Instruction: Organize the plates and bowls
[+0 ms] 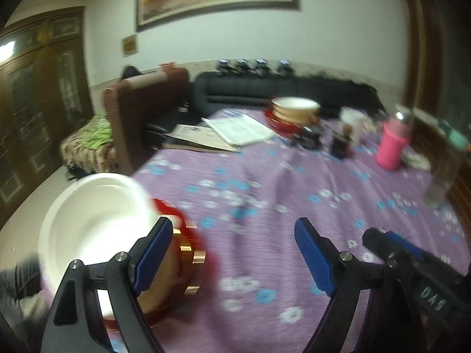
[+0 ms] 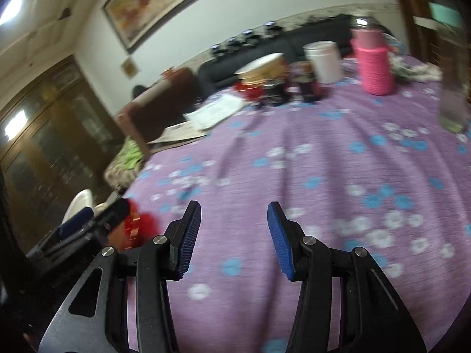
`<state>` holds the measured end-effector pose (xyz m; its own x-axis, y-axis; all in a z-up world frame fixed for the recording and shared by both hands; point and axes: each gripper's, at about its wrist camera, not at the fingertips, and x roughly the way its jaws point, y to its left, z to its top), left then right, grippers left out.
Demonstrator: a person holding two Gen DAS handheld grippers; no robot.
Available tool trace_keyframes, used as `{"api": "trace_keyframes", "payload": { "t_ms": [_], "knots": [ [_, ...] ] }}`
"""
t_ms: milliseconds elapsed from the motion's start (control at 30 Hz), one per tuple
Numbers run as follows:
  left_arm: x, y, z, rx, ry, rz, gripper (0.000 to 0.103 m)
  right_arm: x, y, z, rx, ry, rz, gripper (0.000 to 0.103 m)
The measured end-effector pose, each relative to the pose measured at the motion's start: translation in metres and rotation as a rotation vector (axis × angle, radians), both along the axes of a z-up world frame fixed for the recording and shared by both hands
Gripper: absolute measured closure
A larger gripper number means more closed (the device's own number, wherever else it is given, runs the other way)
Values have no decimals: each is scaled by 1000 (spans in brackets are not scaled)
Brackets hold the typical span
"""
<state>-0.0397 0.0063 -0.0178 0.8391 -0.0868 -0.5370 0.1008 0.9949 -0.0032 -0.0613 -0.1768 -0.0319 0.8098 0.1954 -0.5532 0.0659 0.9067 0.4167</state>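
Observation:
A bowl [image 1: 97, 223], white inside with a red and gold outside, sits tilted at the near left edge of the table, right beside my left gripper's left finger [image 1: 153, 259]. My left gripper [image 1: 234, 259] is open; the bowl is outside its jaws, not between them. A stack of bowls on a red plate [image 1: 294, 110] stands at the table's far side; it also shows in the right wrist view [image 2: 262, 72]. My right gripper [image 2: 234, 235] is open and empty over the purple cloth. The near bowl [image 2: 138, 226] shows at the right wrist view's left edge.
The table has a purple flowered cloth [image 1: 265, 182]. Papers [image 1: 235, 131], dark small jars [image 1: 341, 144], a white cup [image 2: 323, 61], a pink container [image 2: 374, 64] and a clear bottle [image 2: 453, 88] stand at the far and right sides. A brown chair [image 1: 144, 106] is at the left.

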Motion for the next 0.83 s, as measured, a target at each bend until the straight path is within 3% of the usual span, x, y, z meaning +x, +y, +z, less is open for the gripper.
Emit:
{"api": "trace_keyframes", "payload": {
  "t_ms": [233,400,567,767,833],
  "knots": [
    [-20,75,21,-34,-76,163,14,1,86,30,-36,-89,161,55],
    [-22,114,21,-51,-99,249,14,5,128,38,-51,-102,241,55],
    [-13,128,14,-54,-90,265,13,6,156,33,-62,-87,288,55],
    [-13,129,2,-47,-81,265,12,11,160,24,-83,-63,290,55],
    [-16,130,4,-27,-87,276,0,14,158,23,-78,-52,291,55]
  ]
}}
